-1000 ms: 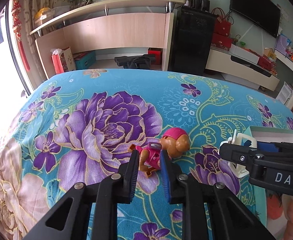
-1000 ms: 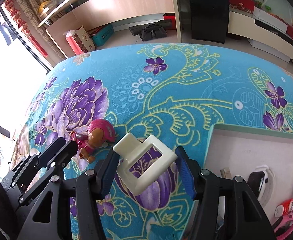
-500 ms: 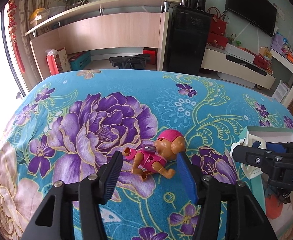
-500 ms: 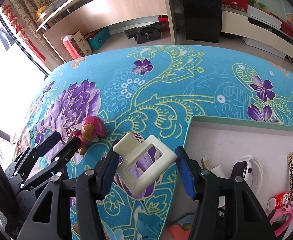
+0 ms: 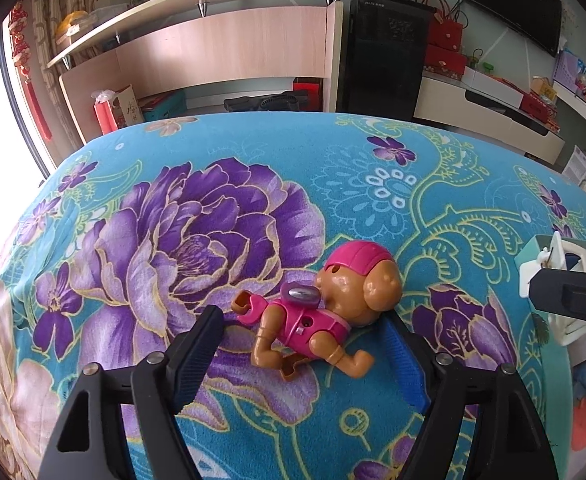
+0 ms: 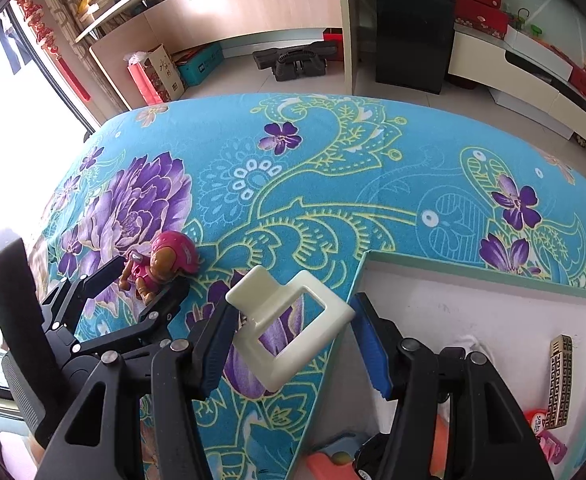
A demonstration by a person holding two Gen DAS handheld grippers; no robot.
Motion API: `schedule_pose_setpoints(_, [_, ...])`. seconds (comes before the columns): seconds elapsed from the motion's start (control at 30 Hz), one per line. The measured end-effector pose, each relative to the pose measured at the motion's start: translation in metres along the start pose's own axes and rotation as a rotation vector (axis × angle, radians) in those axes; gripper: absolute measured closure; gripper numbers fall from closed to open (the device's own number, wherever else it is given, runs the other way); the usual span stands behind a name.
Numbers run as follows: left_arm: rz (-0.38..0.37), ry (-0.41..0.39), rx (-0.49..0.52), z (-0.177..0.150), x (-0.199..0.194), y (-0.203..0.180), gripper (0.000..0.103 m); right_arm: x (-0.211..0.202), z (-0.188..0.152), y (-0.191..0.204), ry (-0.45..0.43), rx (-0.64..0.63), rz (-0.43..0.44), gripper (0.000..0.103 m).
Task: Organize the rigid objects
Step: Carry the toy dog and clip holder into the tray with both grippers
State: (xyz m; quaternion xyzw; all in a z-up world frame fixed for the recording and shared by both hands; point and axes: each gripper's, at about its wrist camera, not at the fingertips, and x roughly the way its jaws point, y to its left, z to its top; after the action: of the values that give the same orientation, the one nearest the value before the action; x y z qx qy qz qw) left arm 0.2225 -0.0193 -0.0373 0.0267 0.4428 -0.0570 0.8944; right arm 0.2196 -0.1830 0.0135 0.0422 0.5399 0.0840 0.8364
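Toy dog (image 5: 325, 308) in a pink helmet and vest lies on its side on the floral blue cloth (image 5: 213, 184) covering the bench, head toward 1 o'clock. Both tools tilt steeply down at the bench. The left tool (image 5: 305, 344) straddles the toy: its jaws have just been opening and now stand wide, the toy lying loose between the blue pads, neither pad pressing on it. The right tool (image 6: 293, 344), at 3 o'clock of the toy, has its pads closed on a cream rectangular clip frame (image 6: 293, 320), lifted clear of the cloth, just at the near left corner of the shallow white tray (image 6: 473, 280), which holds small items.
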Motion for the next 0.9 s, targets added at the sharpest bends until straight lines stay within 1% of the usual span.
schedule_pose_setpoints(0.2, [0.005,-0.015,0.0,0.004,0.003,-0.001,0.023,0.009,0.001,-0.001,0.012,-0.002,0.002,0.044])
schedule_pose_setpoints(0.3, [-0.006,-0.017,0.014,0.004,0.002,-0.004,0.03,0.01,0.002,-0.001,0.007,-0.004,0.002,0.044])
schedule_pose_setpoints(0.4, [0.007,-0.013,0.038,0.004,-0.001,-0.009,0.03,0.01,0.003,-0.002,0.008,0.003,0.003,0.044])
schedule_pose_setpoints(0.5, [0.002,-0.016,0.055,0.004,-0.008,-0.013,0.03,0.008,0.002,-0.001,0.007,0.004,0.011,0.044])
schedule_pose_setpoints(0.63, [0.007,-0.057,0.069,0.006,-0.029,-0.018,0.03,0.0,0.0,0.0,-0.004,0.009,0.023,0.044])
schedule_pose_setpoints(0.77, [-0.022,-0.112,0.065,0.003,-0.059,-0.023,0.03,-0.02,-0.008,-0.003,-0.047,0.04,0.04,0.044])
schedule_pose_setpoints(0.9, [-0.05,-0.163,0.075,0.0,-0.088,-0.032,0.03,-0.04,-0.026,-0.007,-0.093,0.075,0.001,0.044])
